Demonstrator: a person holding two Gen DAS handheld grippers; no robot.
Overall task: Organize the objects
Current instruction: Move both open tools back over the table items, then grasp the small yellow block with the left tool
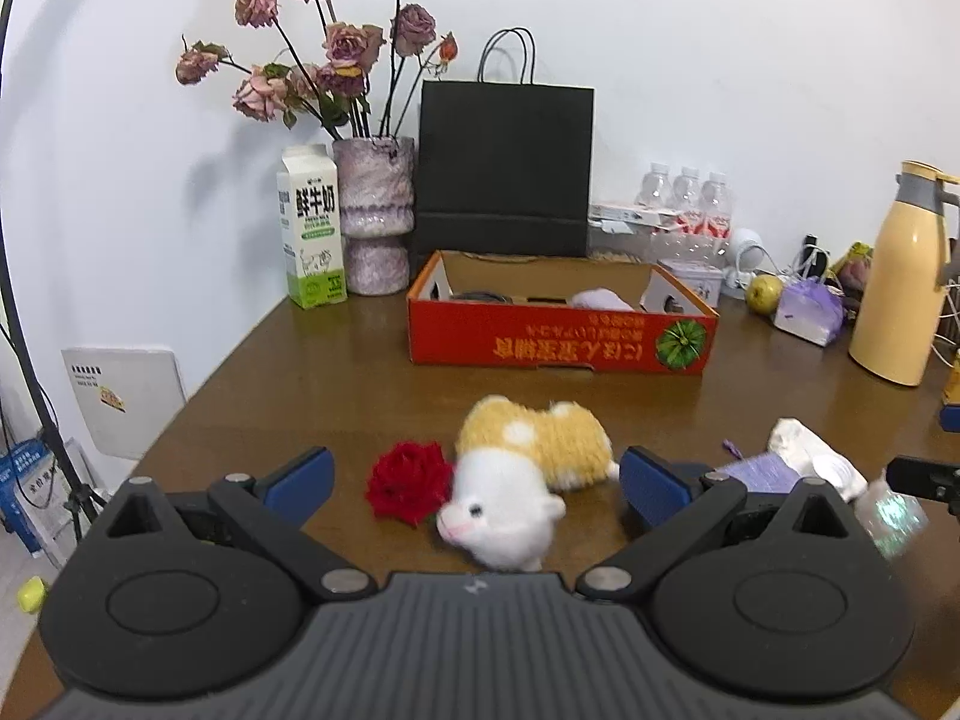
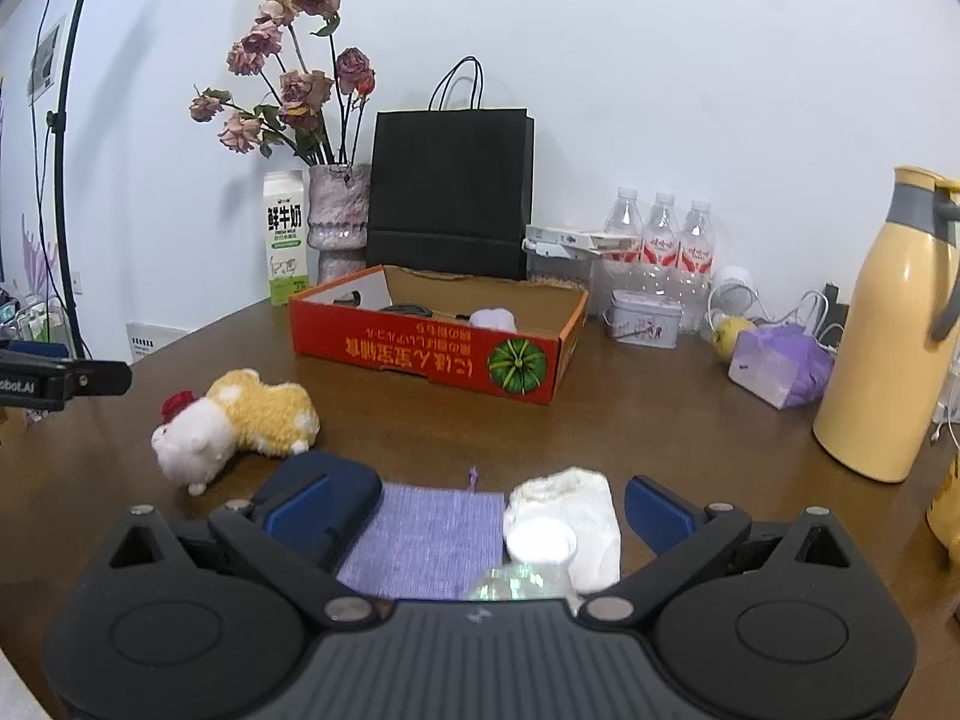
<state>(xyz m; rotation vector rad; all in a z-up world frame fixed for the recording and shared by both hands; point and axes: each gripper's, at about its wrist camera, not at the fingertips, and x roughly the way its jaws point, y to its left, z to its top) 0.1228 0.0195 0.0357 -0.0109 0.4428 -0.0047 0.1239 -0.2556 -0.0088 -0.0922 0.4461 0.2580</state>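
Observation:
A yellow and white plush toy (image 1: pixel 528 468) lies on the brown table (image 1: pixel 336 372) beside a red fabric rose (image 1: pixel 409 483). My left gripper (image 1: pixel 477 480) is open, its jaws on either side of both, empty. The plush also shows in the right wrist view (image 2: pixel 240 426). My right gripper (image 2: pixel 477 510) is open over a purple cloth (image 2: pixel 429 540), a white crumpled cloth (image 2: pixel 570 510) and a small clear bottle (image 2: pixel 528 564). A dark blue case (image 2: pixel 324 489) lies by its left finger. An open red cardboard box (image 1: pixel 561 336) (image 2: pixel 432 342) holds a pale purple item.
At the back stand a milk carton (image 1: pixel 312 234), a vase of dried roses (image 1: pixel 375 216), a black paper bag (image 1: pixel 504 165) and water bottles (image 2: pixel 660 240). To the right are a tin (image 2: pixel 642 318), a pear (image 2: pixel 729 336), a purple pouch (image 2: pixel 780 369) and a yellow thermos (image 2: pixel 888 336).

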